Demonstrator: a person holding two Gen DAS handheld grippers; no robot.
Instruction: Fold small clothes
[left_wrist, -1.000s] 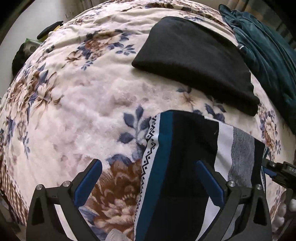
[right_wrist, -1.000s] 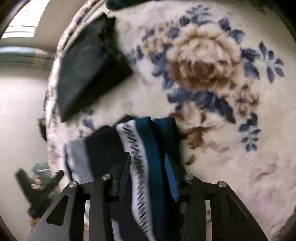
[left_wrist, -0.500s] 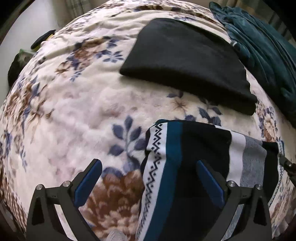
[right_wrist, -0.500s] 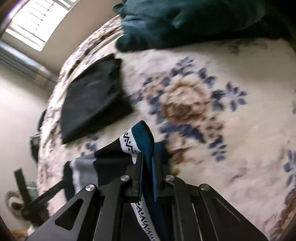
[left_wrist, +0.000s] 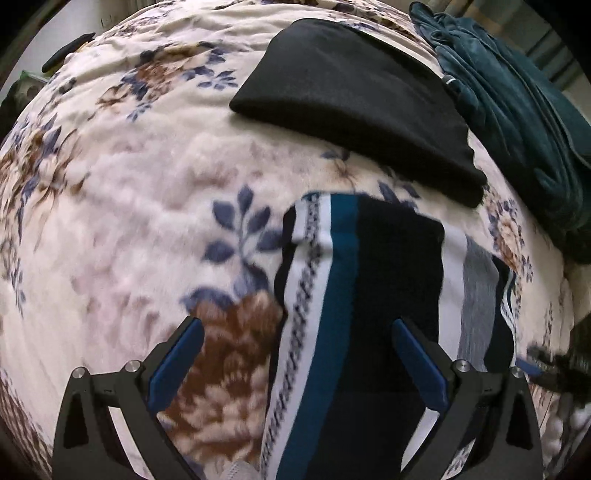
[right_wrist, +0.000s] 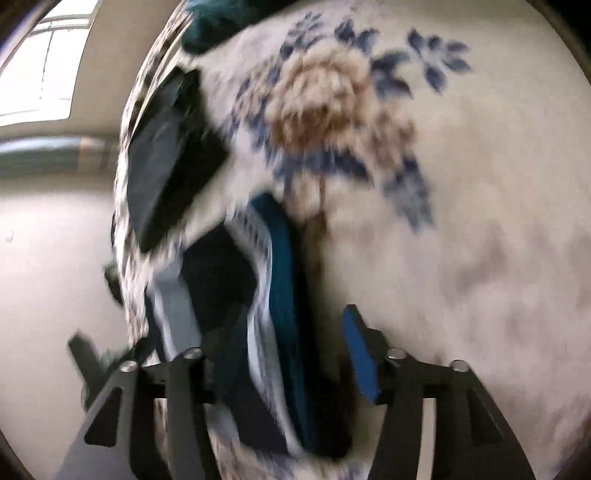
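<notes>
Across the lower middle of both views: a striped garment on a floral fleece blanket.

No brand, label or legible writing shows anywhere (the right view is heavily blurred). The striped garment (left_wrist: 343, 314) carries lengthwise bands of white with a dark zigzag pattern, teal, black, white and grey, and lies folded on the cream blanket (left_wrist: 122, 206) with blue and brown flowers. The left gripper (left_wrist: 295, 354) stands with its jaws wide apart, its blue pads pressing nothing. The right gripper (right_wrist: 295, 350) has just been opening; the garment's folded edge (right_wrist: 273, 295) sits between its spread fingers, which no longer pinch it. A folded black garment (left_wrist: 354, 107) lies toward the upper right, beside a crumpled dark teal garment (left_wrist: 517, 110).
</notes>
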